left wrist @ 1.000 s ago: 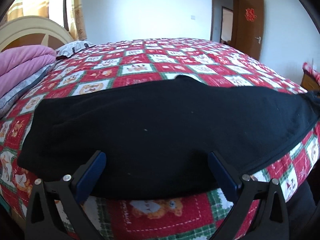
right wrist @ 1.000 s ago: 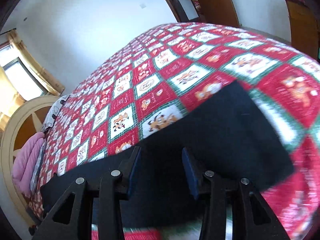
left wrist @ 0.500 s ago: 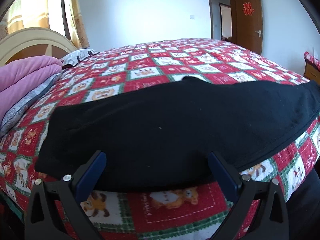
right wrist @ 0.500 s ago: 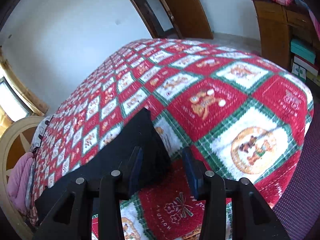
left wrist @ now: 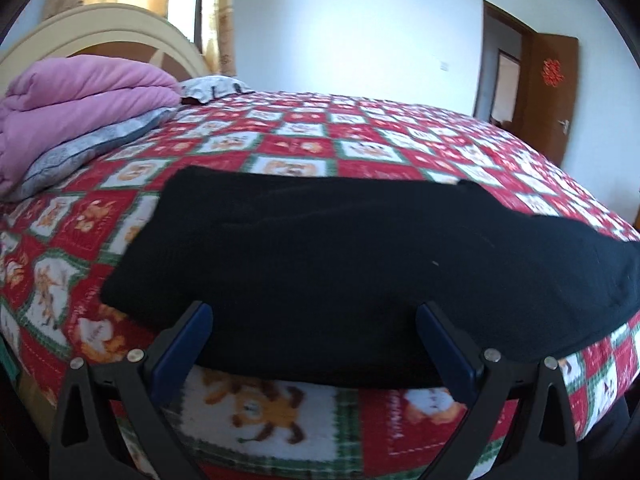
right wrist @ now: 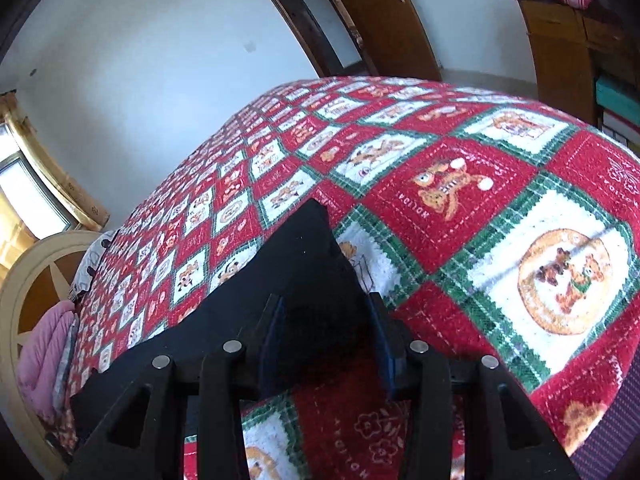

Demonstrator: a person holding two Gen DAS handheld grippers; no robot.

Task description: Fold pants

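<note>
Black fabric pants (left wrist: 340, 264) lie flat along the red-and-green patchwork bed quilt (left wrist: 280, 148), left claw (left wrist: 316, 344) spread wide at 6 o'clock, right claw (right wrist: 326, 344) released, straddling the pants' end.

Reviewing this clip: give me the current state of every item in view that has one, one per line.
black pants: folded into a long band, lying flat near the bed's front edge.
left gripper: open wide, at the pants' near edge, nothing pinched.
right gripper: partly open, pants end between the fingers, no visible pinch.
pink blanket: folded, stacked on a grey pillow.
door: open.
bedspread: spread flat.
</note>
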